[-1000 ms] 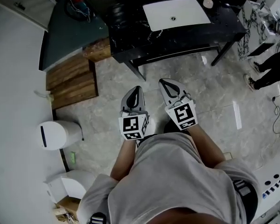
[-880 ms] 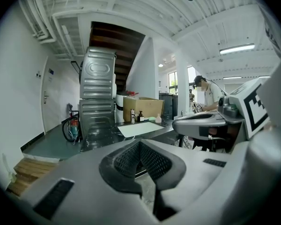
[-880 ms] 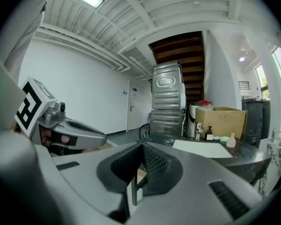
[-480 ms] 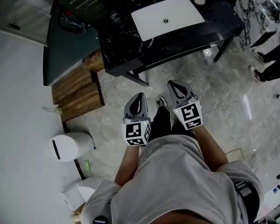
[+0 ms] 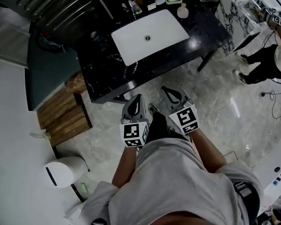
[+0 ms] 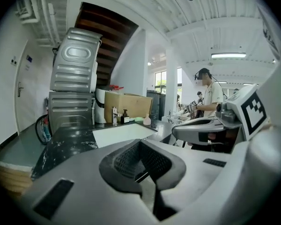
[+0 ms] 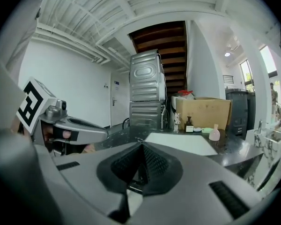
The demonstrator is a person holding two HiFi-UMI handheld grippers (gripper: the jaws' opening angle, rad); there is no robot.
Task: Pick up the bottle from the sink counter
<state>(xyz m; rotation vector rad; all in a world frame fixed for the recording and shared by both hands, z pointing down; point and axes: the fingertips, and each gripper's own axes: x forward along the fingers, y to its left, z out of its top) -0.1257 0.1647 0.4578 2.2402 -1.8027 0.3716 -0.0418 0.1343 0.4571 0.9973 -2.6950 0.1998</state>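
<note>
The left gripper (image 5: 138,100) and the right gripper (image 5: 168,92) are held side by side, just apart, ahead of the body and tilted slightly downward. On each, the jaws are seen pressed together, with nothing gripped between them.

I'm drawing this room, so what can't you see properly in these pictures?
- Pink bottle: any label is too small in all views.
- Dark pump bottle: print too small in the right gripper view.
- Cardboard box: contents hidden by its own walls; the head view's top edge cuts it off.
- Bystander: cut off by the head view's right edge.
</note>
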